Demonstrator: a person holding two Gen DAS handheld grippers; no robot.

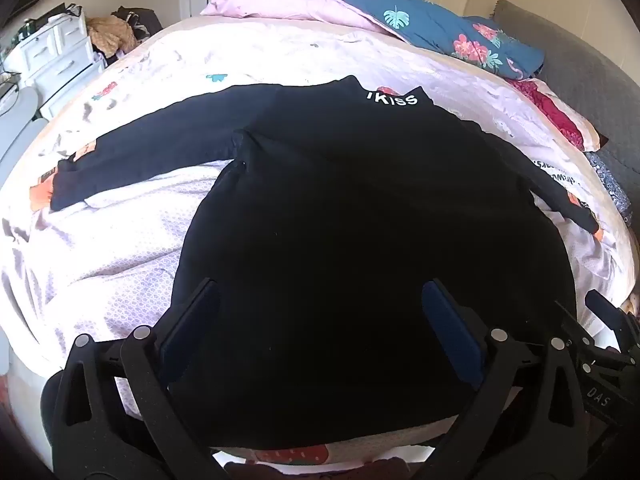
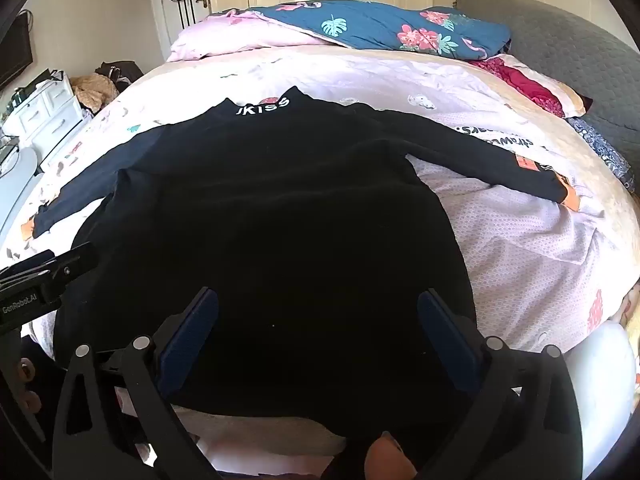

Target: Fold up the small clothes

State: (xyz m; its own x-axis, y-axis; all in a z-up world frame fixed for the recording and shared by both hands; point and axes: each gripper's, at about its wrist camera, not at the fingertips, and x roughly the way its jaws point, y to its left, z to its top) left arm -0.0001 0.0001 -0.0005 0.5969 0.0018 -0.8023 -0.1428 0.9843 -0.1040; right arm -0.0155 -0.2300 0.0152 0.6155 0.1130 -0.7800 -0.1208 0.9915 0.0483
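A black long-sleeved top [image 1: 360, 208] is lying flat on a pale patterned bedspread [image 1: 120, 272], collar away from the tongs, with white lettering at the neck [image 1: 394, 99] and both sleeves stretching out sideways. The left gripper [image 1: 320, 320] is hovering over the hem end of the garment, its two blue-padded fingers [image 1: 192, 320] standing wide apart with only the dark cloth showing between them, nothing pinched. The right gripper [image 2: 318, 324] is hanging over the same lower part of the top, its fingers [image 2: 444, 328] likewise spread to their widest and gripping nothing. Both tools are pointing steeply downward at the fabric; whether the fingertips are touching it cannot be told. In the right wrist view, the left tool is showing just to the left of the right one, beside the garment's edge. Beyond the collar, far ahead of both tongs, a blue floral quilt [image 2: 380, 26] and a pink one [image 1: 280, 2] are lying bunched at the far side of the bed.
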